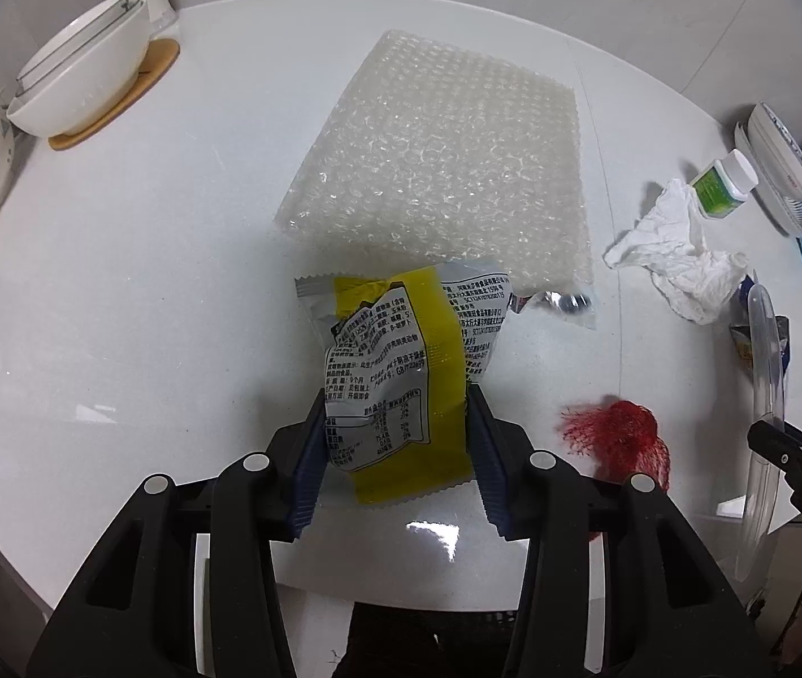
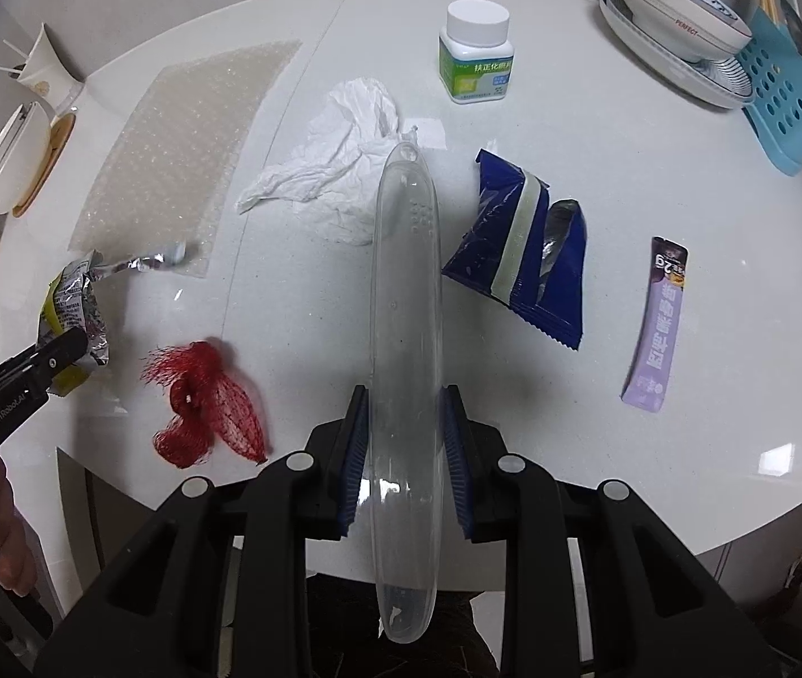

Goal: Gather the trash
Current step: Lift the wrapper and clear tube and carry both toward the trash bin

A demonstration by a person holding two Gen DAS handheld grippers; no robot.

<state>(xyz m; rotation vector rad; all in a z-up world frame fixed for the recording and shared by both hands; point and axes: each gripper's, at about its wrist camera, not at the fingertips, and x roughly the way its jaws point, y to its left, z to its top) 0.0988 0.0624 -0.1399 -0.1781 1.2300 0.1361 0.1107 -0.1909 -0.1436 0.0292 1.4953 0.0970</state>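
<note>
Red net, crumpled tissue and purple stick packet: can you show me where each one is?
red net (image 2: 203,404): right wrist view, on the middle of its bunched mesh.
crumpled tissue (image 2: 338,169): right wrist view, on its wrinkled centre.
purple stick packet (image 2: 658,327): right wrist view, on the middle of its printed face.

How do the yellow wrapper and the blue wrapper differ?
The yellow wrapper is pinched in the left gripper; the blue wrapper lies loose on the table. The yellow wrapper shows printed text; the blue wrapper shows a pale stripe. Both are crumpled and empty-looking.
</note>
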